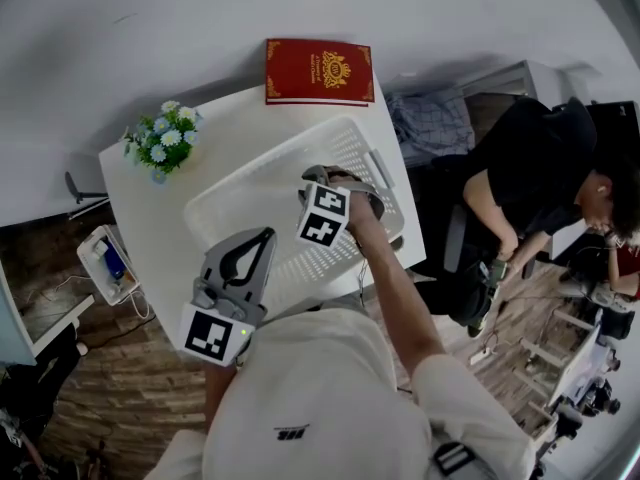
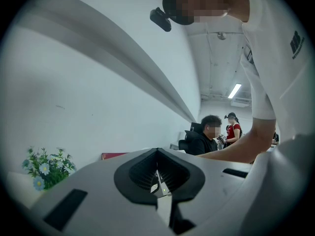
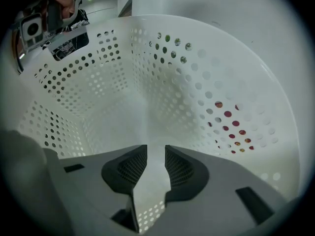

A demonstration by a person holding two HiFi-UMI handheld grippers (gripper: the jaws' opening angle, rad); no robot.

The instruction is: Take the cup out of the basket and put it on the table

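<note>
No cup shows in any view. A white perforated basket (image 1: pixel 250 183) stands on the small white table (image 1: pixel 130 173). My right gripper (image 1: pixel 335 183) reaches down inside it. In the right gripper view its jaws (image 3: pixel 156 149) stand a narrow gap apart, with only the basket's wall (image 3: pixel 162 82) and floor showing between and beyond them. My left gripper (image 1: pixel 268 234) hovers at the basket's near left rim, tilted upward, its tips touching with nothing between them (image 2: pixel 157 151). It also appears above the rim, held in a hand (image 3: pixel 49 28).
A red book (image 1: pixel 320 71) lies at the table's far edge behind the basket. A small pot of blue and white flowers (image 1: pixel 165 138) stands at the far left corner. A person in black (image 1: pixel 540 168) sits close to the table's right side.
</note>
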